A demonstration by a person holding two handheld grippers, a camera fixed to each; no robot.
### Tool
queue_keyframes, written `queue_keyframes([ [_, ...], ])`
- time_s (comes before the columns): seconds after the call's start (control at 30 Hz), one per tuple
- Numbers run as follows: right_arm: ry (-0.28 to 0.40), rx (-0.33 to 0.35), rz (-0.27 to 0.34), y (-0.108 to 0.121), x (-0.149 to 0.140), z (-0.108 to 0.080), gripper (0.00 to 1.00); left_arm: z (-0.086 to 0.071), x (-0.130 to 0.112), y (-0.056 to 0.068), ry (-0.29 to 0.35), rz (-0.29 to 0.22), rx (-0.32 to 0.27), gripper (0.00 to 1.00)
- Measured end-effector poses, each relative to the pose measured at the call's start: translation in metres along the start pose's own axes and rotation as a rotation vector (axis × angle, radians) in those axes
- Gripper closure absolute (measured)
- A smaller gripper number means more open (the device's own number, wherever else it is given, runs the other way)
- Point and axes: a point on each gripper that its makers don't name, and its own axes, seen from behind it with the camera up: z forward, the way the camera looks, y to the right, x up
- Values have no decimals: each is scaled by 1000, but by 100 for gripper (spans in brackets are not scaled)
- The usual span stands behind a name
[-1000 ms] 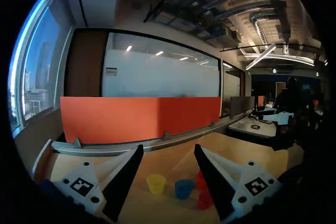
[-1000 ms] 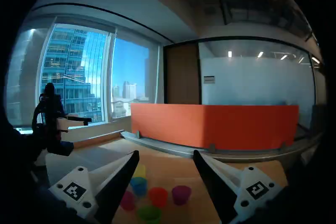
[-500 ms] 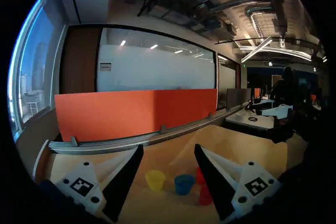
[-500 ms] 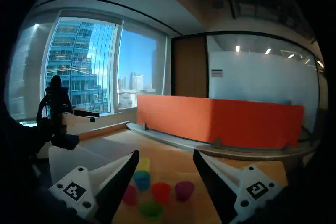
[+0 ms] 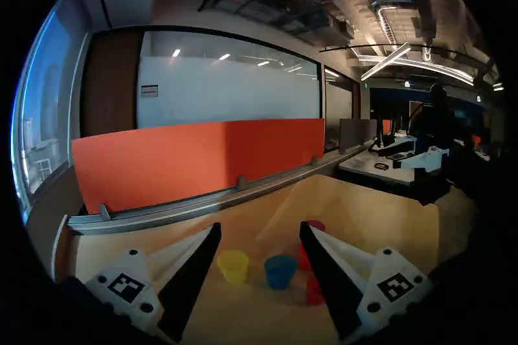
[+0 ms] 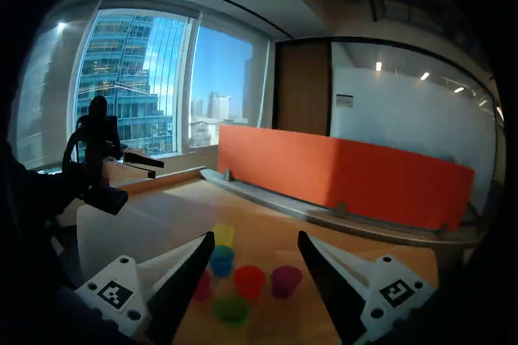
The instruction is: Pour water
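Left tool (image 5: 259, 224) and right tool (image 6: 255, 233) both spread wide, empty, six coloured cups (image 6: 248, 278) on one table (image 6: 168, 215)

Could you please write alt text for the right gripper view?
The right gripper, jaws open, faces six small cups clustered on a wooden table: yellow, blue, red, purple, green, pink. An orange divider and city-view windows stand behind.

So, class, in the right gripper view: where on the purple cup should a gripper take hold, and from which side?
Across the side wall of the purple cup, just under the rim, coming from its right. It stands upright and narrows downward, so a grip there should hold; the red cup crowds its left, while the table looks bare on its right.
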Motion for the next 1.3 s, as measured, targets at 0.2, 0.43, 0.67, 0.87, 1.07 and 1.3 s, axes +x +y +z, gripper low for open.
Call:
queue_keyframes([
  [0.2,-22,11,10,-1,-9,0,1,5,-11,3,-26,14,-18,10],
  [0.43,-52,19,13,-2,-25,1,1,11,-27,7,-56,23,-39,10],
  [0.67,-88,28,-1,-5,-41,5,1,19,-43,10,-89,34,-54,10],
  [0.87,-115,34,-20,-7,-53,8,1,25,-56,13,-111,34,-68,10],
  [1.07,-131,42,-25,-9,-63,13,1,32,-70,11,-137,39,-71,10],
  [1.3,-160,52,-25,-11,-79,18,1,38,-87,12,-169,44,-82,10],
])
